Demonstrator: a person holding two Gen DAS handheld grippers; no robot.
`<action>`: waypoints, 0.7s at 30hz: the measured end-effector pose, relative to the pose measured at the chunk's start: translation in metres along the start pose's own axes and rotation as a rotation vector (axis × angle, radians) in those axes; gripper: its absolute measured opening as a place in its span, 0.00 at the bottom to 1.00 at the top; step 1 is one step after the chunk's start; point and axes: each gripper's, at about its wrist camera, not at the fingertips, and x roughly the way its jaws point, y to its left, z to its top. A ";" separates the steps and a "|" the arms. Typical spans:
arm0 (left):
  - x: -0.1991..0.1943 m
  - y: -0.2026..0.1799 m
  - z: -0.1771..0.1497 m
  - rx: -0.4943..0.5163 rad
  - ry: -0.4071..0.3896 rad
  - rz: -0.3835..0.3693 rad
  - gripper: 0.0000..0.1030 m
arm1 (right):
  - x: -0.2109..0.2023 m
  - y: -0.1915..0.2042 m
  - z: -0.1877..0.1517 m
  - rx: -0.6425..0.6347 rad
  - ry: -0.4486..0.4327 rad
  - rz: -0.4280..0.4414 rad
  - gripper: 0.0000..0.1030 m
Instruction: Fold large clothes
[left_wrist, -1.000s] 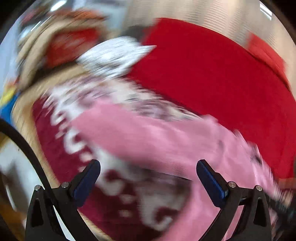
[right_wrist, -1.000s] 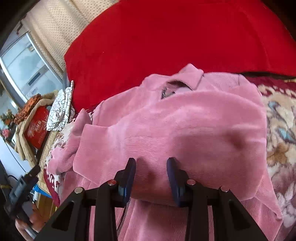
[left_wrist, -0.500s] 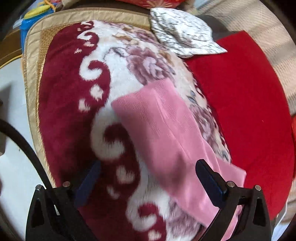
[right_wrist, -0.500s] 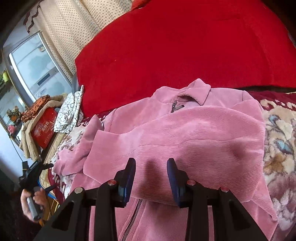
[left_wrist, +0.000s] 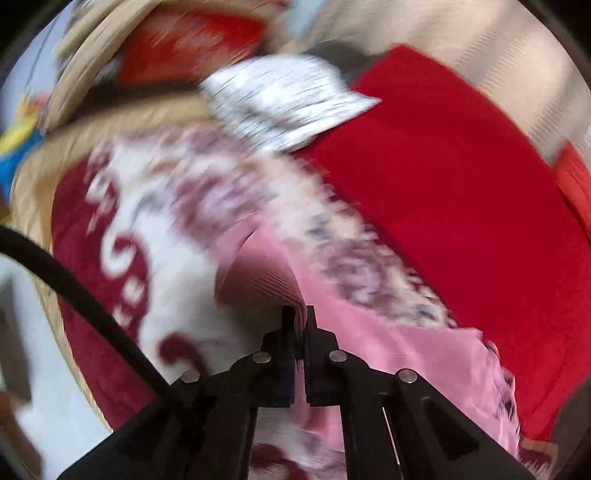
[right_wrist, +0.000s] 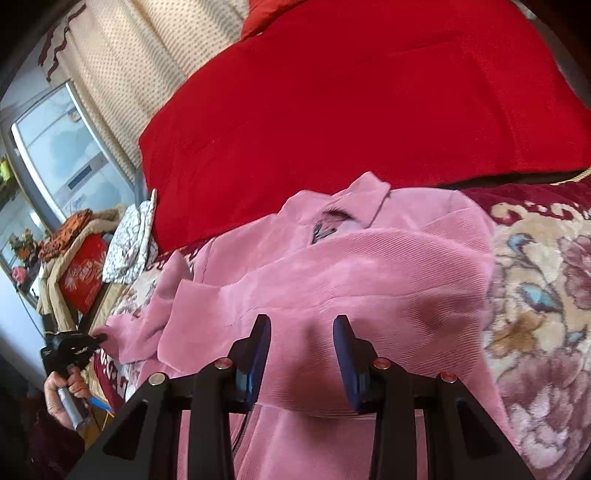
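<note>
Red fabric (right_wrist: 351, 103), a big cushion or cover, fills the background, and in front of it lies a patterned blanket (right_wrist: 535, 295) with dark red and cream flowers, which serves as the folding surface. On this blanket the pink jacket (right_wrist: 332, 266) is spread, collar toward the red fabric, zipper partly visible at the neck. Its ribbed cloth looks soft and thick. One sleeve is already laid across the chest; the other sleeve (right_wrist: 144, 332) still reaches out to the side.

The left tool (left_wrist: 298, 321) has its fingers pressed together on the cuff of that sleeve, I think in order to carry it over the body like the first one. The left view is blurred, so the details there are not sure. The right tool (right_wrist: 302, 328) hovers just above the folded sleeve with fingers spread, holding nothing, probably ready to press the cloth down. Beside the blanket lies a small white patterned cloth (right_wrist: 129, 243).
</note>
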 end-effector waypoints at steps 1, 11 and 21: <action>-0.008 -0.016 0.001 0.048 -0.017 -0.017 0.02 | -0.002 -0.003 0.001 0.008 -0.008 -0.003 0.38; -0.102 -0.220 -0.050 0.569 -0.085 -0.311 0.02 | -0.029 -0.032 0.014 0.115 -0.078 -0.004 0.38; -0.137 -0.296 -0.119 0.694 0.042 -0.640 0.72 | -0.049 -0.068 0.026 0.236 -0.127 0.010 0.55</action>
